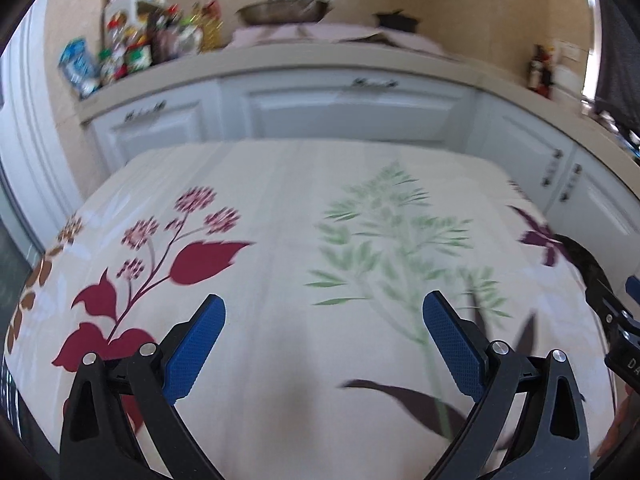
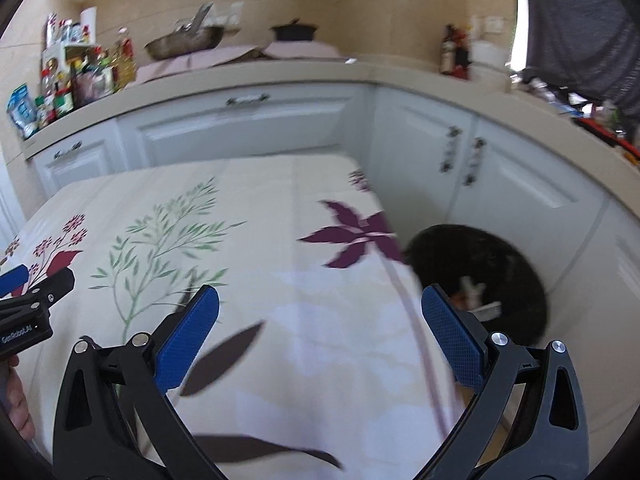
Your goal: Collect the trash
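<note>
Left tool (image 1: 324,312): blue-padded fingers were held wide apart over the tabletop, with nothing between them.
Right tool (image 2: 320,304): fingers were likewise spread apart and empty, near the tabletop's 3 o'clock edge.
Trash: none could be made out on the floral tablecloth (image 1: 280,208); pale scraps (image 2: 474,294), blurred, were seen inside the black trash bin (image 2: 516,264).
Bin position: it was placed on the floor at 3 o'clock of the tabletop, just beside its edge and below it.
Handling: the scraps were judged light and soft, probably crumpled paper, easily pinched at any raised fold; this could not be confirmed through the blur.
Surface: the cloth was judged thin and liable to bunch if dragged.
Room: white cabinets (image 2: 248,128) and a beige counter (image 1: 320,60) were seen at 12 o'clock, with bottles and jars (image 1: 136,48), a frying pan (image 1: 284,10) and a dark pot (image 2: 294,32).
</note>
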`<state>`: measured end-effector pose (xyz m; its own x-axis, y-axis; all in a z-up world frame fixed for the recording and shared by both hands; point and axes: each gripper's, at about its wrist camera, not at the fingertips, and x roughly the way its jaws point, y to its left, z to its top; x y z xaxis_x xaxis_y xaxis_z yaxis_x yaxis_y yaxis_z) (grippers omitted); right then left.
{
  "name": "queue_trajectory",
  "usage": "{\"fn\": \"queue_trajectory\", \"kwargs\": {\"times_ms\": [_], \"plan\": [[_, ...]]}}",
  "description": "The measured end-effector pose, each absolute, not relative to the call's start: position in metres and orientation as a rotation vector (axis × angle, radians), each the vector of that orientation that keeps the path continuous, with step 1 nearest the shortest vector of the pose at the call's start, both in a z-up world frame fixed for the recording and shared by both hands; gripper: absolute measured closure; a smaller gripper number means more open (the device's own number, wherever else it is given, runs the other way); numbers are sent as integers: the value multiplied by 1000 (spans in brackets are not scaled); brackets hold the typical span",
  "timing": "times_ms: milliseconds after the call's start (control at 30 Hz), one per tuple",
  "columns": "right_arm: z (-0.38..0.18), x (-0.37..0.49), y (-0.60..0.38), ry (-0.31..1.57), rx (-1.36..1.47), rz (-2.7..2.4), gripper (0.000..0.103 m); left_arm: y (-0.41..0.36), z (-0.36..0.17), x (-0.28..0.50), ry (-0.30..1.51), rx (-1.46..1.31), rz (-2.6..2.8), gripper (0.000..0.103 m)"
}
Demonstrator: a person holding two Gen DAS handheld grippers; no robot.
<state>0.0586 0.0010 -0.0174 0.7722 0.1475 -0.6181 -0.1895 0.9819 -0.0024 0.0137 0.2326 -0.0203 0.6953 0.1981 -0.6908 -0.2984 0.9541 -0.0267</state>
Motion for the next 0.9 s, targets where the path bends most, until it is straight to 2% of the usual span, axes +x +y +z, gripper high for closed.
{"fn": "queue_trajectory", "kwargs": {"times_ms": [367,600,900], "plan": [[-44,118,40,837,-40,252,4,308,-53,46,935,-160,418,7],[-46,141,59,889,-15,277,4,322,-61,51,951,-192,444,7],[-47,216,132,917,-74,322,4,317,-61,74,946,-136,438,7]]}}
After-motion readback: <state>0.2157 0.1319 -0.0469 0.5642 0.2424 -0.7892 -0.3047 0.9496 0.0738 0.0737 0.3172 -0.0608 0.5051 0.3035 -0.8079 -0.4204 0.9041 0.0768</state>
